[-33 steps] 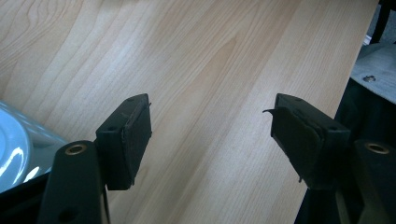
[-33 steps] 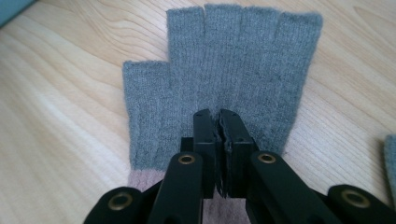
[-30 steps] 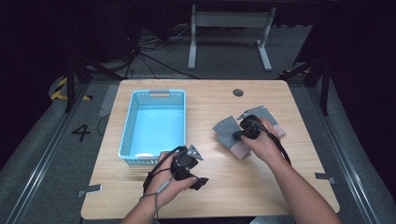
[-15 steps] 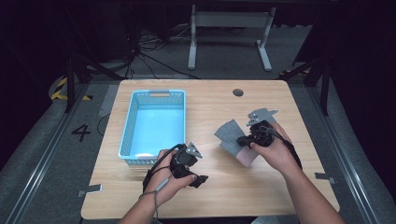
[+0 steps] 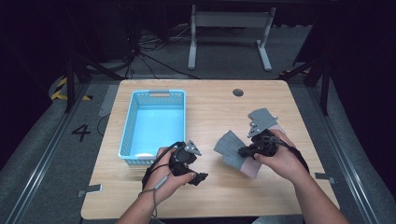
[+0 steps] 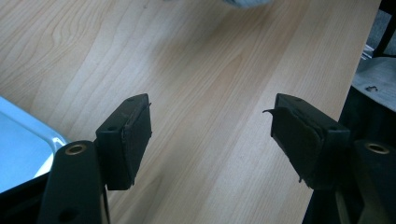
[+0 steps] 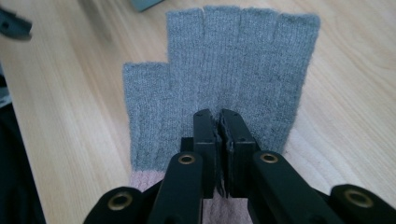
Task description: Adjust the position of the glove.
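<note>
High view: a grey fingerless glove (image 5: 232,148) with a pink cuff lies on the wooden table (image 5: 219,196), right of the blue basket (image 5: 134,122), which looks empty.
Progress: judging by the layout, the glove is probably meant for the basket (none is inside yet), so the carry and drop are left.
Right gripper (image 5: 243,151): over the glove's cuff end, hand curled round its body, forearm entering from the bottom right.
Left gripper (image 5: 200,178): resting near the basket's front corner, pointing right along the table.
Left gripper view: jaws wide apart, nothing between them, bare wood beneath; basket corner at the lower left.
Right gripper view: jaws pressed together, pinching the glove (image 7: 219,79) near the cuff; glove fingers point away, flat on the table.
</note>
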A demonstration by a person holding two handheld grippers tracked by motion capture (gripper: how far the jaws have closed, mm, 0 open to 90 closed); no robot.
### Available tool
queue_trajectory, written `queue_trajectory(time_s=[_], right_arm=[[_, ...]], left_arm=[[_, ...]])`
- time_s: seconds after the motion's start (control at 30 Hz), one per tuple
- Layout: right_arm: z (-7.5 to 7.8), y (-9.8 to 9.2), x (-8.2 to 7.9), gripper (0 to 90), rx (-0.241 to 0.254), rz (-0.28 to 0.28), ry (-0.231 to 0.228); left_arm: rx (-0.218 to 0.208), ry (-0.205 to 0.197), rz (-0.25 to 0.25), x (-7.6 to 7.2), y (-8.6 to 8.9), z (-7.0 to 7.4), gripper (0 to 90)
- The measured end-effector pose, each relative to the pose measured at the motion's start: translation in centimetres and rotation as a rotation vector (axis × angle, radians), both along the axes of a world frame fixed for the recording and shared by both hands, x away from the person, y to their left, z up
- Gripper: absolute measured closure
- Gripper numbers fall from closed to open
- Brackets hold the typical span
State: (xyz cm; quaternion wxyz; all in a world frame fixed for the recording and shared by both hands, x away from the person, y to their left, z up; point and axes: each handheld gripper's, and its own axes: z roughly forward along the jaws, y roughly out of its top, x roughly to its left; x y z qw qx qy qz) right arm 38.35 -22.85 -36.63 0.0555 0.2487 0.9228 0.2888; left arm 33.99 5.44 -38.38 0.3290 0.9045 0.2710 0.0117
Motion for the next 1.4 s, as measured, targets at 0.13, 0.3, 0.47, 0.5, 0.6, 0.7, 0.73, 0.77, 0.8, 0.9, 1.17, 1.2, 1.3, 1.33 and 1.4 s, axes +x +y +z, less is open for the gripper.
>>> queue_trajectory(time_s=[0.13, 0.3, 0.47, 0.5, 0.6, 0.7, 0.73, 0.77, 0.8, 0.9, 1.17, 1.2, 1.3, 1.33, 1.4], right_arm=[[-0.5, 0.2, -0.2, 86.2, -0.025, 0.053, 0.005], [-1.8, 0.8, -0.4, 86.1, -0.067, 0.11, 0.039], [-3.1, 1.2, -0.4, 86.1, -0.094, 0.156, 0.058], [-3.4, 1.3, -0.3, 86.1, -0.099, 0.165, 0.066], [-4.3, 1.5, -0.2, 83.7, -0.104, 0.176, 0.067], [-4.8, 1.2, -0.2, 70.1, -0.071, 0.145, 0.061], [-4.7, 1.0, -0.3, 70.1, -0.068, 0.135, 0.059], [-4.7, 1.0, -0.3, 70.1, -0.068, 0.135, 0.059], [-4.4, 0.8, -0.4, 70.3, -0.061, 0.127, 0.055], [-3.5, -0.2, -1.0, 81.3, -0.055, 0.095, 0.101], [-3.5, -1.1, -2.2, 89.8, -0.082, 0.131, 0.227], [-3.5, -1.1, -2.2, 89.8, -0.082, 0.131, 0.227], [-4.0, -1.1, -2.3, 90.0, -0.102, 0.138, 0.242], [-4.1, -1.1, -2.3, 90.0, -0.105, 0.135, 0.25], [-4.4, -1.3, -2.3, 90.0, -0.12, 0.137, 0.257]], left_arm=[[-0.053, 0.008, 0.001, 0.2, 0.1, 0.2, 31.2], [-0.068, -0.021, 0.015, 0.4, 0.0, 0.3, 32.7], [-0.062, -0.03, 0.011, 0.5, -0.2, 0.5, 38.3], [-0.059, -0.039, 0.016, 0.6, -0.2, 0.4, 38.5], [-0.037, -0.041, 0.008, 0.7, -0.2, 0.4, 44.9], [-0.038, -0.02, -0.011, 0.7, -0.2, 0.4, 55.7], [-0.027, -0.012, -0.02, 0.7, -0.2, 0.4, 58.1], [-0.027, -0.012, -0.02, 0.7, -0.2, 0.4, 59.9], [-0.022, -0.007, -0.028, 0.8, -0.2, 0.4, 61.7], [-0.014, 0.008, -0.048, 0.9, -0.4, 0.5, 66.0], [-0.01, 0.006, -0.086, 1.1, -1.3, 0.7, 65.8], [-0.01, 0.006, -0.086, 1.1, -1.3, 0.7, 65.6], [-0.009, 0.006, -0.092, 1.2, -1.5, 0.7, 65.3], [-0.008, 0.002, -0.095, 1.2, -1.5, 0.7, 65.3], [-0.011, 0.001, -0.095, 1.2, -1.6, 0.6, 64.7]])
